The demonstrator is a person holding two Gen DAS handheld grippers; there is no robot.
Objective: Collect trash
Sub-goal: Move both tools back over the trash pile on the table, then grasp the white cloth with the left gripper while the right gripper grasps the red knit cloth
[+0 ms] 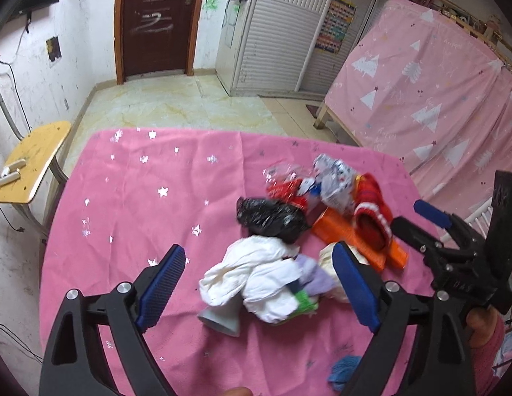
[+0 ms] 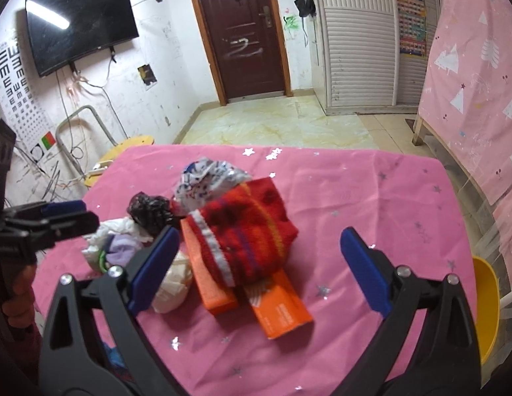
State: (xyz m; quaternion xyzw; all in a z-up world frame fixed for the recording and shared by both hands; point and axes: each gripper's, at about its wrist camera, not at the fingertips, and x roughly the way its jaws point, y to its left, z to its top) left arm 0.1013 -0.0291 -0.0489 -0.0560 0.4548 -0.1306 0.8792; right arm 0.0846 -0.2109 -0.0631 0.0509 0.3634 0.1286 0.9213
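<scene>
- Left wrist view: left claw [image 1: 259,288] wide, nothing gripped; white wad [image 1: 256,277] lies between its pads, w/ a grey cup [image 1: 221,320] poking out under it.
- Right claw [image 2: 259,269] also wide & empty, over the red knit cloth [image 2: 246,231] and orange boxes [image 2: 252,300].
- Trash sits in one heap mid-bench on the pink cloth [image 1: 140,198]: black bag [image 1: 269,217], foil wrappers [image 1: 332,178], white wad, boxes, all touching or overlapping.
- Risk: closing on the wad prob. snags the purple piece [image 1: 313,277] or the cup too; a loose bundle could then shed bits when lifted.
- Risk: both claws work the same heap, near each other; could knock together or tug the same item.
- Risk: pads dragging may bunch the pink cloth & shift the heap.
- Around: blue yarn [image 1: 343,371] at near edge, yellow chair [image 2: 485,310] to the right, small yellow table [image 1: 34,161] to the left. No bin seen in either view.
</scene>
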